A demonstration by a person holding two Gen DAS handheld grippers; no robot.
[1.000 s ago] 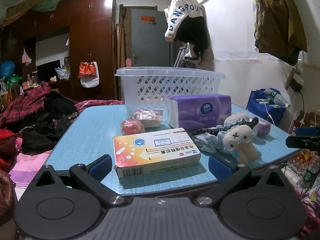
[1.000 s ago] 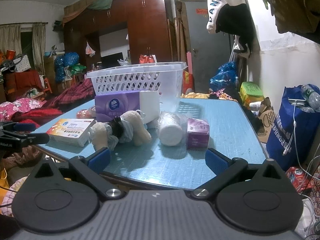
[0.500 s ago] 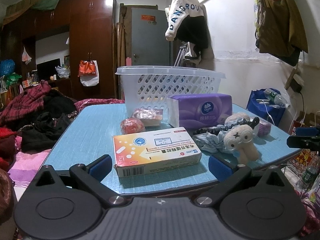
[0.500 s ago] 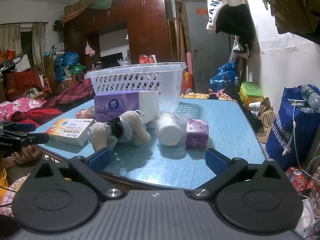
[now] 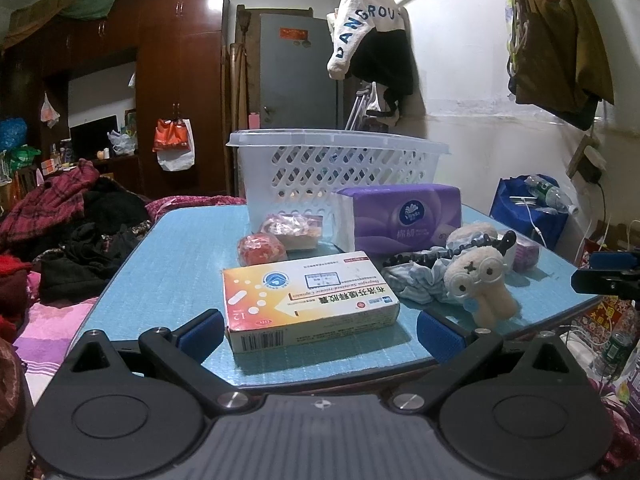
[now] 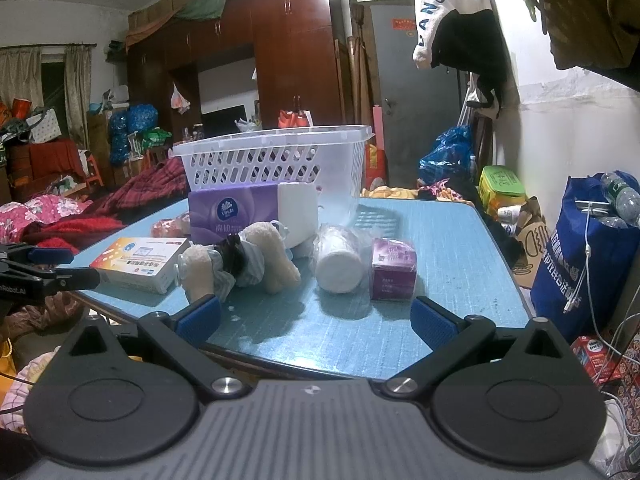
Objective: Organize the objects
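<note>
Medicine box [image 5: 310, 303] (flat) before basket [image 5: 336, 170]

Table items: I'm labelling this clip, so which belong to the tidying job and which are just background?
Job: white basket, medicine box, purple tissue pack, plush toy, small purple box, white roll, red wrapped snack.

Background: wardrobe, hanging jacket, blue bag, clothes pile.

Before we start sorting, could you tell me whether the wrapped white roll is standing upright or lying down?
Lying down: the plastic-wrapped white roll rests on its side on the blue table, round end facing the camera.
</note>
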